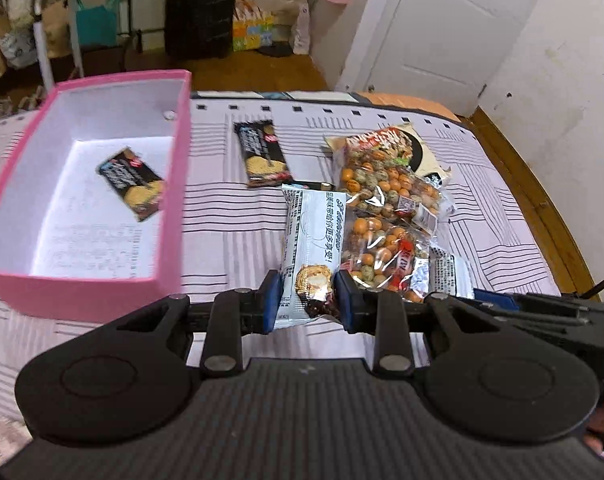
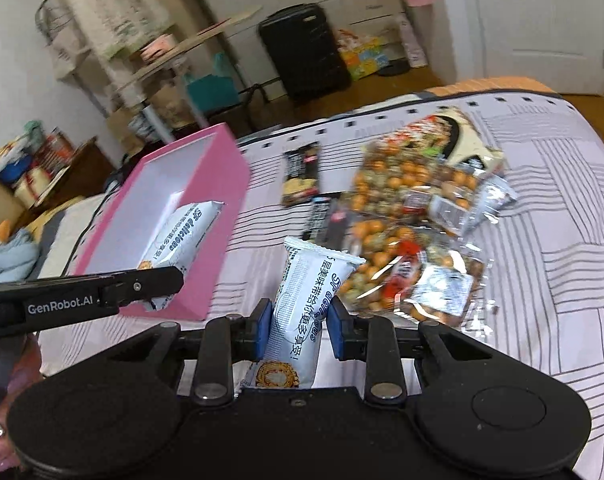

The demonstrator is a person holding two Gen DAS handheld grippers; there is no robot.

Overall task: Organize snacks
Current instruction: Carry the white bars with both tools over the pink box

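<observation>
Left wrist view: white snack pack (image 1: 309,252) pinched in left gripper (image 1: 307,300) fingers, raised over bed (image 1: 230,216), beside pink box (image 1: 174,184) w/ dark bar (image 1: 132,182) inside. Right gripper (image 2: 298,332) fingers clamped on 2nd white pack (image 2: 302,320); nut bags (image 2: 393,216) nearby.

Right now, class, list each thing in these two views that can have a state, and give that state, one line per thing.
left gripper: shut on a white snack packet
right gripper: shut on a second white packet
pink box: open, no lid on it, one dark cracker packet lying inside
second dark cracker packet: flat on the bed, outside the box
coated-nut bags: sealed, piled on the bed
</observation>
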